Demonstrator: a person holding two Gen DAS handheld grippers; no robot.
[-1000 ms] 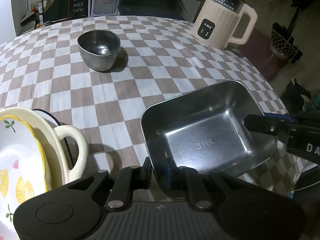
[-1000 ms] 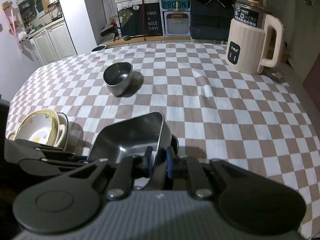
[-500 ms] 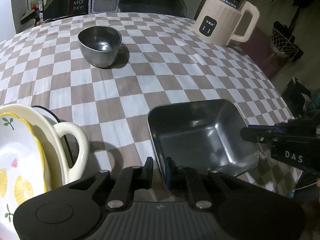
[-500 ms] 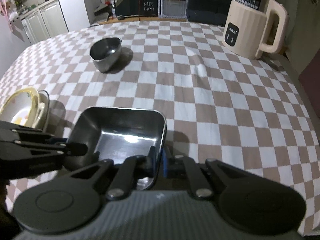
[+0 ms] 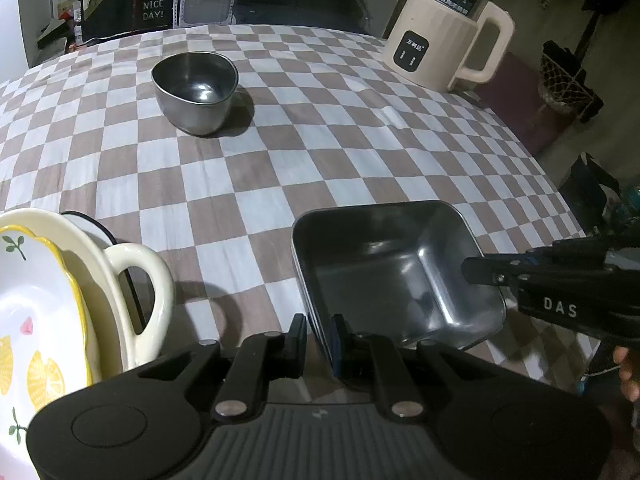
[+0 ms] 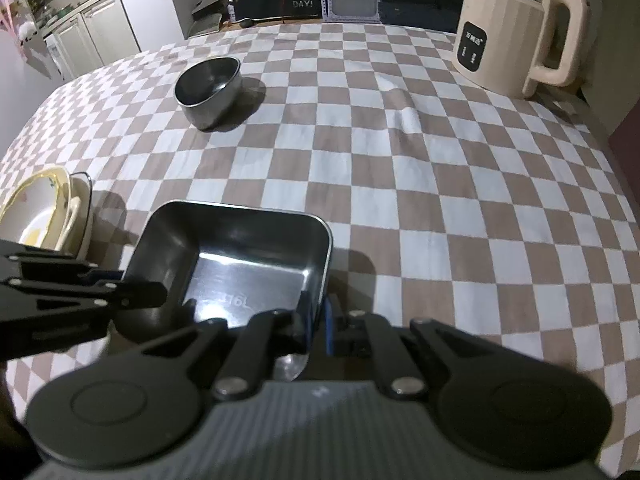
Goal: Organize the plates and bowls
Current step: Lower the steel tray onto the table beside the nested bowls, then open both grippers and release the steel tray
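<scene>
- the rectangular steel tray is now sitting level on the checkered tablecloth, after hanging tilted and lifted a second ago; i judge the set-down is nearly finished.
- the left gripper is pinching the tray's near wall, fingers close together on it.
- the right gripper has just been closing; it is pinching the tray's right-hand wall.
- the stack of cream dishes is standing near the tray's left side, with bare cloth between them.
- the round steel bowl is waiting well apart, farther back.
- the kettle is staying clear at the far right; the table edge is running near the tray's right side.
</scene>
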